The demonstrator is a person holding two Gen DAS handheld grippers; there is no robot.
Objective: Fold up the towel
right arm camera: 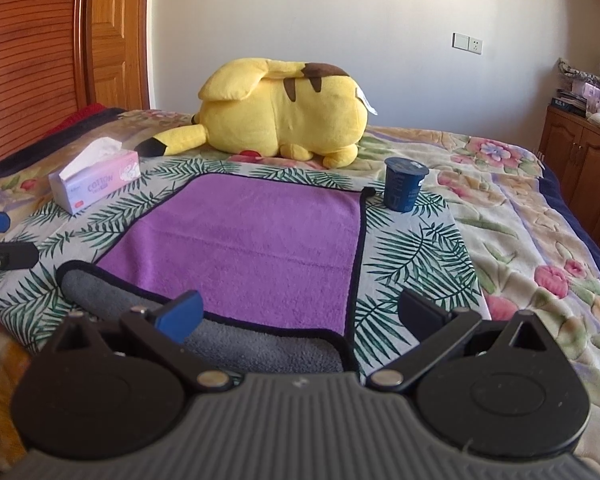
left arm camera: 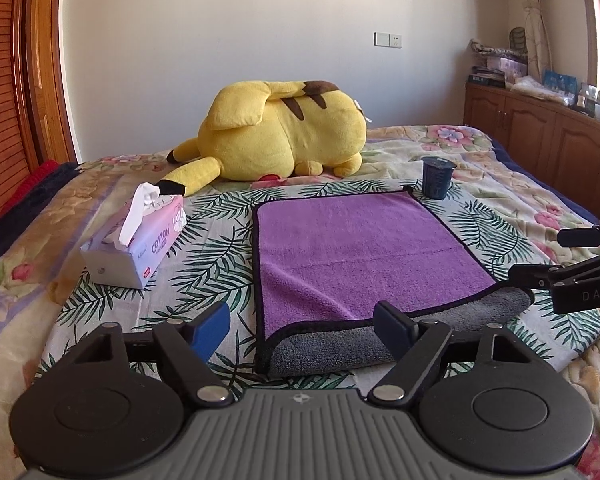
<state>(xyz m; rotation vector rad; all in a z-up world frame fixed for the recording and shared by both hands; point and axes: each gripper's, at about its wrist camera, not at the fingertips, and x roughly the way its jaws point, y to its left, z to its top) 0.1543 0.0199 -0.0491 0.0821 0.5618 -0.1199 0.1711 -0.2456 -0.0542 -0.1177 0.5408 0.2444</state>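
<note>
A purple towel point(left arm camera: 364, 248) with black trim and a grey underside lies on the leaf-print bedspread; it also shows in the right wrist view point(right arm camera: 252, 244). Its near edge is turned up so the grey side point(left arm camera: 340, 344) shows along the front. My left gripper point(left arm camera: 304, 324) is open and empty, just above the towel's near left corner. My right gripper point(right arm camera: 300, 312) is open and empty, above the towel's near right corner. The right gripper's fingers point(left arm camera: 540, 274) show at the right edge of the left wrist view.
A yellow plush toy point(left arm camera: 284, 136) lies behind the towel. A pink tissue box point(left arm camera: 136, 236) stands left of the towel. A dark blue cup point(right arm camera: 403, 184) stands at the towel's far right corner. Wooden cabinets point(left arm camera: 548, 132) line the right wall.
</note>
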